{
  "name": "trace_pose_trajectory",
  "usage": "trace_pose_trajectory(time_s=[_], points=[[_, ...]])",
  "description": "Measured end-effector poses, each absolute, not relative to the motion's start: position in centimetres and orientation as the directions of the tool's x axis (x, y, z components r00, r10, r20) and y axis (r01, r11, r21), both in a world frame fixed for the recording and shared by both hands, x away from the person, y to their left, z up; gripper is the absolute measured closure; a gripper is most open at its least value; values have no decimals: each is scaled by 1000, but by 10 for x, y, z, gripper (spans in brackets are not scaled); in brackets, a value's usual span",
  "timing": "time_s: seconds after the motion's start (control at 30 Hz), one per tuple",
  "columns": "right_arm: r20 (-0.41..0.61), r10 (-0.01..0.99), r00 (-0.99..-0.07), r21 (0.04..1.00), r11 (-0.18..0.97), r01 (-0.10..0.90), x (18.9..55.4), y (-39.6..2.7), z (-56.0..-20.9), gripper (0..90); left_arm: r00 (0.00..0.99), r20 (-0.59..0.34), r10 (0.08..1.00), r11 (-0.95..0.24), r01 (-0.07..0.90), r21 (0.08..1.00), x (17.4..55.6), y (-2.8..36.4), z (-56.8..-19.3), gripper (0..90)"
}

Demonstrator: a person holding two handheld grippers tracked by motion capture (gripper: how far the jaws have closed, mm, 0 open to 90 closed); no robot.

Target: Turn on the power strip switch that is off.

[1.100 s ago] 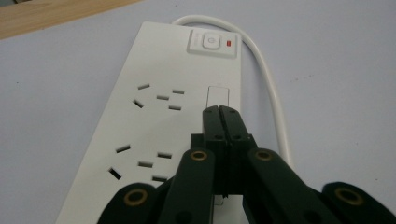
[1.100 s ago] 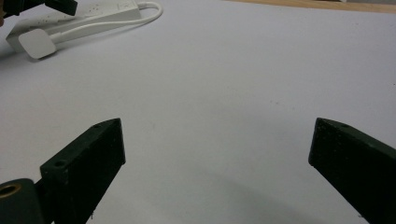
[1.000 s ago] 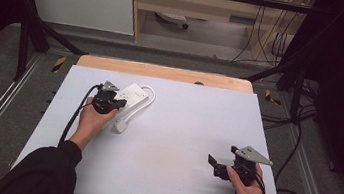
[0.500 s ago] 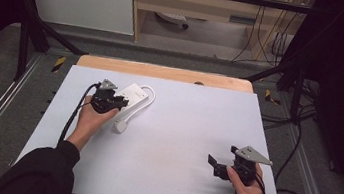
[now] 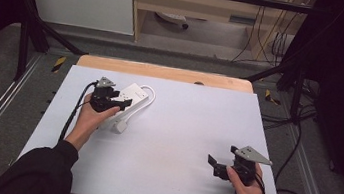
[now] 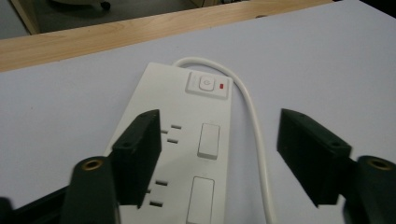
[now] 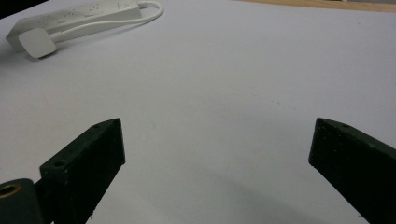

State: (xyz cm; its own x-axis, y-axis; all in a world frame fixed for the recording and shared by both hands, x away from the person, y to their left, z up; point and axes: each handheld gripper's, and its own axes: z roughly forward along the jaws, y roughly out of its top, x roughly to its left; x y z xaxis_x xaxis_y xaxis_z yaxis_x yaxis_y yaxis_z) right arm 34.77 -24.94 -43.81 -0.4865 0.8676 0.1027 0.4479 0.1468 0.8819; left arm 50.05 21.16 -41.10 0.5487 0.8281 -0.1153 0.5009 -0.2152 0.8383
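Left gripper point(image 5: 120, 99) opening over power strip point(image 6: 187, 154), white tabletop point(image 5: 181, 128)

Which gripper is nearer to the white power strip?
Left. The left gripper hovers directly over the power strip, jaws open. The right gripper is far away, at the table's near right corner.

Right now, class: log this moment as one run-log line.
left gripper: jaws just opening over power strip, no grip | right gripper: open, idle above table | plug: beside strip
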Motion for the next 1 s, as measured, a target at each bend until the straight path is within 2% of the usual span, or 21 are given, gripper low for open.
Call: trace_pose_trajectory(time_s=[0.13, 0.27, 0.73, 0.83, 1.0], points=[[103, 867, -487, 882, 147, 448, 348, -249, -438, 40, 555, -119, 823, -211, 493, 844, 499, 210, -410, 137], [103, 867, -487, 881, 148, 450, 348, -249, -438, 40, 564, -144, 813, -184, 484, 855, 498, 209, -407, 100], [100, 867, -488, 881, 150, 448, 347, -249, -438, 39, 567, -83, 820, -192, 409, 892, 491, 209, -396, 92], [98, 866, -491, 882, 153, 445, 347, -249, -438, 38, 548, -44, 836, -198, 375, 905, 489, 209, -392, 79], [99, 866, -491, 882, 152, 446, 348, -248, -438, 38, 548, -59, 834, -168, 355, 919, 485, 210, -385, 72]])
